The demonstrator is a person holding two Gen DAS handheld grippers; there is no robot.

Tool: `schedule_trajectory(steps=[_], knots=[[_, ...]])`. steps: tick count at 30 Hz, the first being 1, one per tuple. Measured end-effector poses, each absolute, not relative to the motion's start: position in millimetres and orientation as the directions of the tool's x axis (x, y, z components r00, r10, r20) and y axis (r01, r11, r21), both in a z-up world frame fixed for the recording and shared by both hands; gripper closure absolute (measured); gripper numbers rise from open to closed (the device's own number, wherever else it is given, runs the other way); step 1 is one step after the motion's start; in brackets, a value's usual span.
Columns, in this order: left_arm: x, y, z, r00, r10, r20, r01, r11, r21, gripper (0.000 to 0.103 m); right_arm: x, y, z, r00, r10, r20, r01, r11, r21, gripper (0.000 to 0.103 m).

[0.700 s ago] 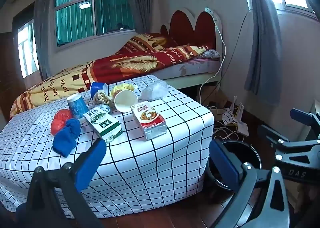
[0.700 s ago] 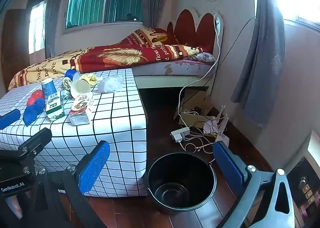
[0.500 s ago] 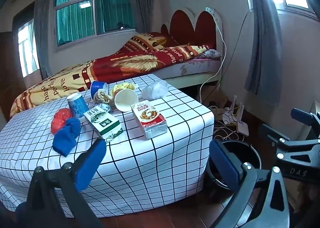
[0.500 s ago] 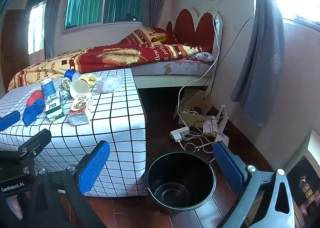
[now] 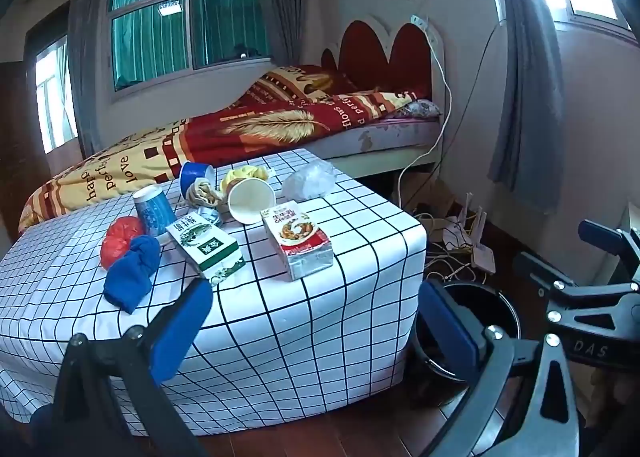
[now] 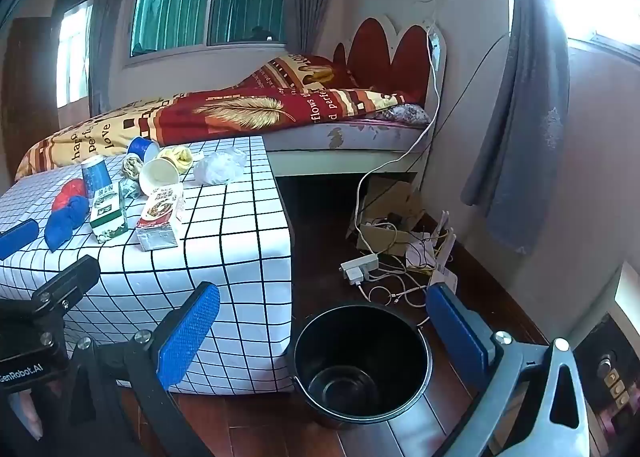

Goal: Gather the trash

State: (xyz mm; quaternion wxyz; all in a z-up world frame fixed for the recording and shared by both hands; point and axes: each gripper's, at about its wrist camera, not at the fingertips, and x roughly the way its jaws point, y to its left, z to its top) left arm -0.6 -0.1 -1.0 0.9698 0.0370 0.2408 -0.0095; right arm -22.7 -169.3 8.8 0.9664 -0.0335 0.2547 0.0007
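Here, in the left wrist view, the left gripper (image 5: 314,321) hangs near the front edge of the worktop (image 5: 280,329), its blue fingers (image 5: 180,331) spread wide with nothing between them. On the checked cloth the trash lies in a loose cluster well beyond the fingers: a green-and-white carton (image 5: 206,247) nearest, a red-and-white carton (image 5: 298,241) just to its right, a tipped paper cup (image 5: 252,201) behind them with its mouth facing the camera, a blue can (image 5: 154,211) upright to the left, a second blue cup (image 5: 194,177) on its side farther back, a crumpled clear plastic bag (image 5: 310,183) at the far right, and a red bundle (image 5: 120,237) touching a blue cloth bundle (image 5: 130,277) at the left. A black bucket (image 5: 488,309) stands on the floor just right of the worktop, partly hidden by the right-hand finger. In the right wrist view, the right gripper (image 6: 324,331) is likewise released, fingers (image 6: 190,335) far apart and empty, hovering over the bucket (image 6: 362,365), which stands on the wooden floor (image 6: 320,237) beside the worktop's near right corner (image 6: 240,257). The cartons (image 6: 158,217) and the cup (image 6: 160,175) sit far left on the cloth. A bed (image 6: 240,113) lies beyond, and cables with a power strip (image 6: 360,267) sprawl on the floor past the bucket.
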Motion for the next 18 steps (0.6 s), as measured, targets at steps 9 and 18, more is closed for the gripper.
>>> schedule_trajectory(steps=[9, 18], knots=[[-0.5, -0.1, -1.1, 0.884, -0.002, -0.468, 0.038, 0.997, 0.067, 0.000, -22.1, -169.7, 8.6, 0.868, -0.015, -0.496, -0.020, 0.998, -0.066, 0.000], [-1.3, 0.0, 0.0, 0.882, -0.003, -0.470, 0.038, 0.997, 0.066, 0.000, -21.5, -169.2, 6.7, 0.867, -0.016, -0.497, -0.020, 0.998, -0.066, 0.000]])
